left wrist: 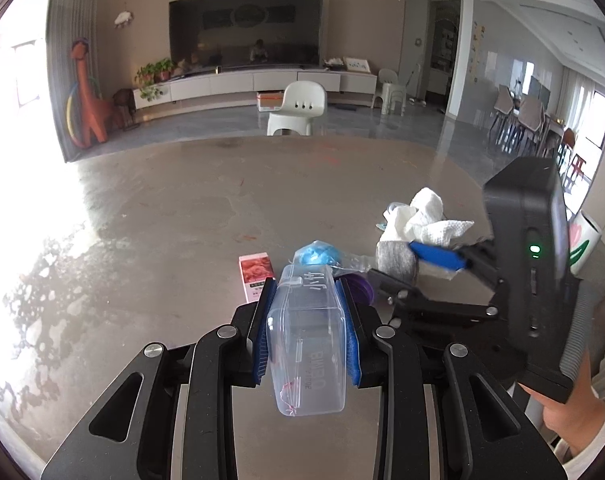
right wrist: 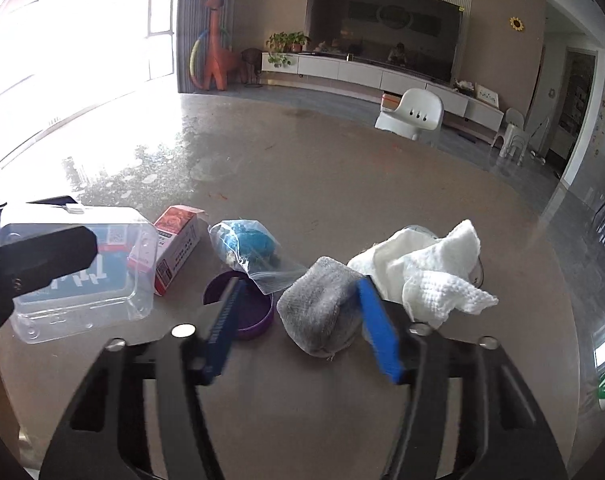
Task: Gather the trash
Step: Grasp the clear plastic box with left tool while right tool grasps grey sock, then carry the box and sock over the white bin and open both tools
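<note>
My left gripper [left wrist: 307,312] is shut on a clear plastic box [left wrist: 308,344], held just above the table; the box also shows in the right wrist view [right wrist: 78,268]. My right gripper [right wrist: 302,308] is open, its blue pads on either side of a grey wad [right wrist: 322,308] lying on the table; in the left wrist view the wad [left wrist: 396,258] sits by that gripper [left wrist: 412,266]. Around it lie a purple lid [right wrist: 242,312], a clear bag with blue stuff [right wrist: 250,248], a pink carton [right wrist: 174,248] and crumpled white tissue [right wrist: 426,272].
The brown table [right wrist: 342,184] stretches far ahead. A white cup with a flower print [left wrist: 582,240] stands at the right edge. A white chair [left wrist: 298,108] stands beyond the far edge. My hand [left wrist: 570,408] holds the right gripper's handle.
</note>
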A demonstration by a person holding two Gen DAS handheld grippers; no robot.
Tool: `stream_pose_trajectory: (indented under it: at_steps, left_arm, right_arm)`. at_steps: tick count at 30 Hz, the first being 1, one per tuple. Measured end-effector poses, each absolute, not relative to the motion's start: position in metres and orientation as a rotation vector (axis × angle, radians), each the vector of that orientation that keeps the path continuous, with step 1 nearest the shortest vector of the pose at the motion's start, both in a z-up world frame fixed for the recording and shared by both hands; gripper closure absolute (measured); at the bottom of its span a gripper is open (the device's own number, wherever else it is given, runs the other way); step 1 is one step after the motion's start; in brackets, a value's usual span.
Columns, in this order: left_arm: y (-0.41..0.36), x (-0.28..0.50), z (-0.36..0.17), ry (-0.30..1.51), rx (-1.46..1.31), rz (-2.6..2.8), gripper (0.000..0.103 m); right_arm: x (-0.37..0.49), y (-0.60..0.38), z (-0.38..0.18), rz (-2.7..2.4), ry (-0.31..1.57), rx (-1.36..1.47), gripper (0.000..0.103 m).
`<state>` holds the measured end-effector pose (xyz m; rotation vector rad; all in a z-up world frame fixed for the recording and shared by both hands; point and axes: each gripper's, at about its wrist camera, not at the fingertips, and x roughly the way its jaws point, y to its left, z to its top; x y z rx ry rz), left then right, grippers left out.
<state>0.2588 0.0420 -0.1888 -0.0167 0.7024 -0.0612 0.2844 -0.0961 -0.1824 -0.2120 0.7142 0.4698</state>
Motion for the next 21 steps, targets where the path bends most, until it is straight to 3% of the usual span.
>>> stream_pose_trajectory:
  at_steps: [2,14,21]
  left_arm:
    - [0.045,0.258,-0.188,0.702,-0.031,-0.061,0.074]
    - [0.032,0.237,-0.161,0.658,-0.040,-0.091,0.074]
    - [-0.013,0.210,-0.146,0.655,-0.030,-0.188,0.074]
  right_arm:
    - [0.290,-0.097,-0.185,0.476,0.745,-0.180,0.094]
    - [0.215,-0.155,-0.122,0.461,0.660,-0.099,0.094]
    - [0.153,-0.205,-0.102,0.395,0.657,-0.108,0.094]
